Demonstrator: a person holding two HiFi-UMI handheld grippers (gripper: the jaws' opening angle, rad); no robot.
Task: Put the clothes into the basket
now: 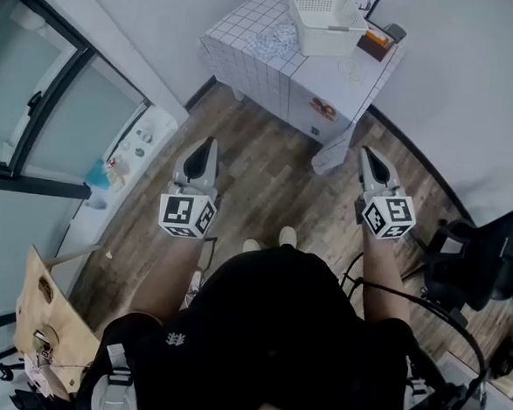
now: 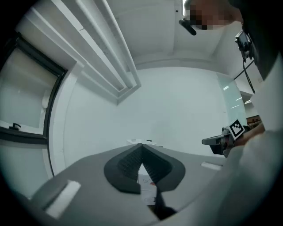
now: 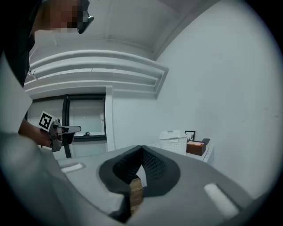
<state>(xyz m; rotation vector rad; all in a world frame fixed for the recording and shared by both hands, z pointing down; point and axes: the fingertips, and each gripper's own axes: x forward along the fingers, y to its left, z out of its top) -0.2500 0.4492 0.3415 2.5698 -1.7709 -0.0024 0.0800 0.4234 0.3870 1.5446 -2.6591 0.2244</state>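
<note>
Basket on corner cabinet, left gripper and right gripper closed, empty, wood floor between

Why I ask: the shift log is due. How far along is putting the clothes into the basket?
Done: nothing visible; the basket on the tiled table shows no clothes. In hand: nothing; the left gripper and right gripper are shut, empty, short of the table. Left: the patterned cloth beside the basket and the checked cloth hanging at the table's front.
</note>
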